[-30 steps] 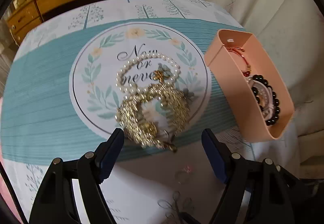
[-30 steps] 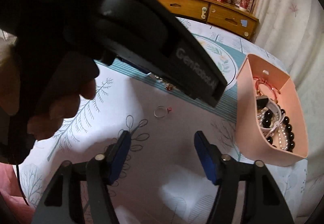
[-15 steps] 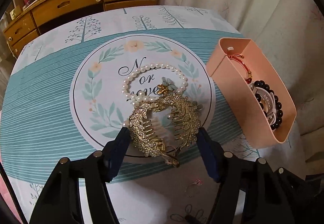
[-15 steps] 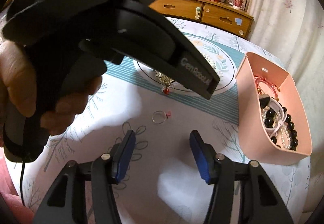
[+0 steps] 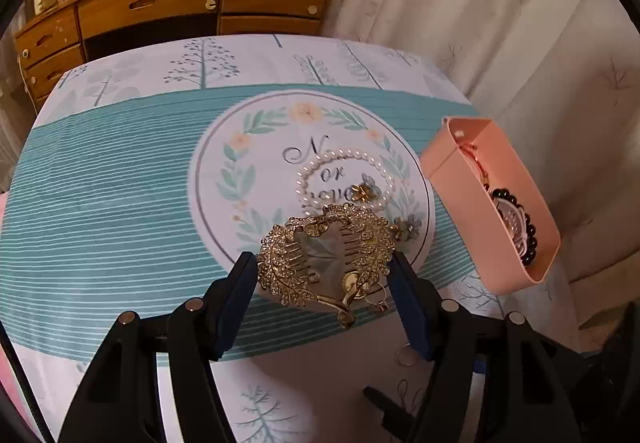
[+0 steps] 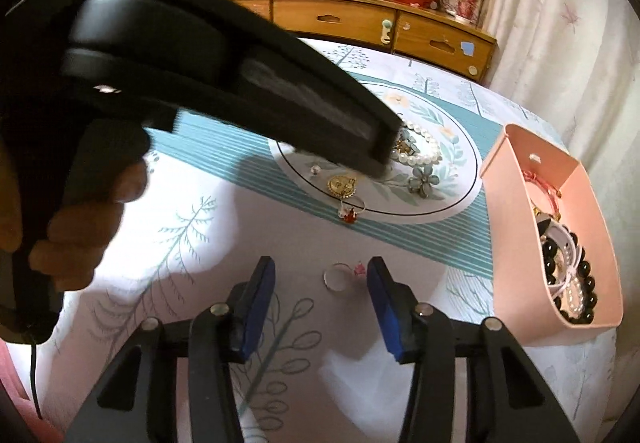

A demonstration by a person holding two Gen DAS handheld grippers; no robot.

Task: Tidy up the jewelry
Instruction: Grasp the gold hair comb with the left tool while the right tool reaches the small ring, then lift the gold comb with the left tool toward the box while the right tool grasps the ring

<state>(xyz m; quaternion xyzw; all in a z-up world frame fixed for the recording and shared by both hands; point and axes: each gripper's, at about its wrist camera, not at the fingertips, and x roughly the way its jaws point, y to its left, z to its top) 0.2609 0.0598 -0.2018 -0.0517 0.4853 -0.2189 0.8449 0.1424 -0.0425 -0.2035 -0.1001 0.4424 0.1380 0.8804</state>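
A gold rhinestone hair comb [image 5: 326, 261] lies on the tablecloth's round print, between the blue pads of my left gripper [image 5: 322, 275]; the jaws touch its two sides and appear closed on it. A pearl bracelet [image 5: 344, 179] lies just beyond it. A pink box [image 5: 460, 195] with bead bracelets stands at the right, also in the right wrist view [image 6: 520, 227]. My right gripper [image 6: 320, 279] is open, with a small silver ring [image 6: 336, 277] with a pink stone on the cloth between its fingertips. A red-stone ring [image 6: 350, 213] and a gold pendant [image 6: 342, 185] lie further on.
A blue flower brooch [image 6: 424, 179] lies on the round print. The left gripper's black body [image 6: 200, 75] and the hand holding it fill the upper left of the right wrist view. A wooden dresser [image 5: 180, 11] stands behind the table; a curtain hangs at right.
My left gripper moved forward and narrowed until its pads reached the gold comb's sides. My right gripper moved forward so the silver ring now lies between its fingertips.
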